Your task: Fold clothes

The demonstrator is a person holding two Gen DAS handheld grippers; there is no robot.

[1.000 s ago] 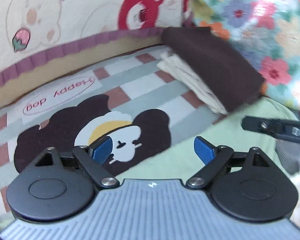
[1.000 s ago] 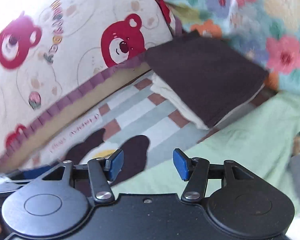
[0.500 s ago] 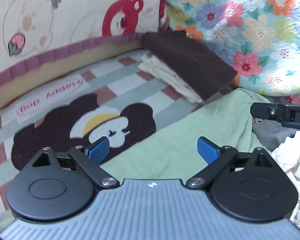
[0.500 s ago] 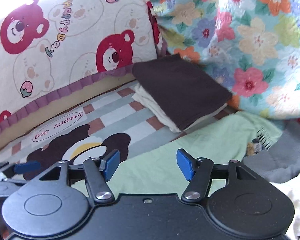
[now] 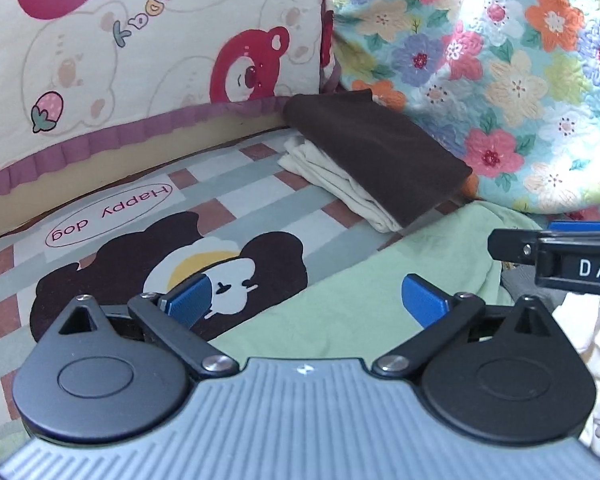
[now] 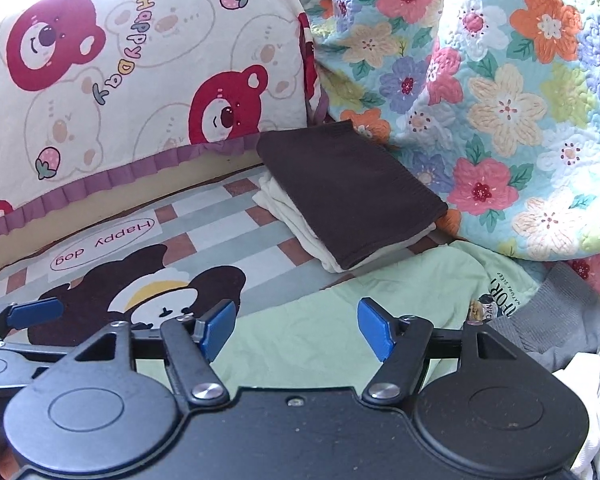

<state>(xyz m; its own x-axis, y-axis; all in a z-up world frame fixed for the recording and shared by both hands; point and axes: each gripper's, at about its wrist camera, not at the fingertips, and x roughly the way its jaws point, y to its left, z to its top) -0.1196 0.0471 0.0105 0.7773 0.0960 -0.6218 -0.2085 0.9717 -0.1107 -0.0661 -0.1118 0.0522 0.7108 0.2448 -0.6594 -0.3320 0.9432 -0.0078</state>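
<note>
— Clothes first: where does the pale green shirt [image 6: 320, 336] lie?
— Spread on the bed just beyond both tools, its near edge under their fingertips. The left hand-held gripper [image 5: 306, 304] hovers over it, jaws spread wide after just opening further, nothing between them. The right hand-held gripper [image 6: 295, 330] is likewise released; its jaws have also just been opening, with only green cloth showing beyond the gap.
— What does one camera catch that the other misses?
— The right wrist view shows the shirt's printed lettering at its far right corner and the grey garment [image 6: 556, 320] beside it; the left view shows only a sliver of that grey. Each view catches the other tool at its edge. A crumpled white garment [image 5: 592, 364] sits at the right in both.
— And further back?
— The dog-print bedsheet [image 5: 227, 216] with "Happy dog" on it, then a folded stack: a dark brown garment [image 6: 348, 188] on top of a cream one [image 6: 291, 220]. Behind it stand the bear-print pillow [image 6: 139, 80] and, to the right, the floral quilt [image 6: 500, 100].
</note>
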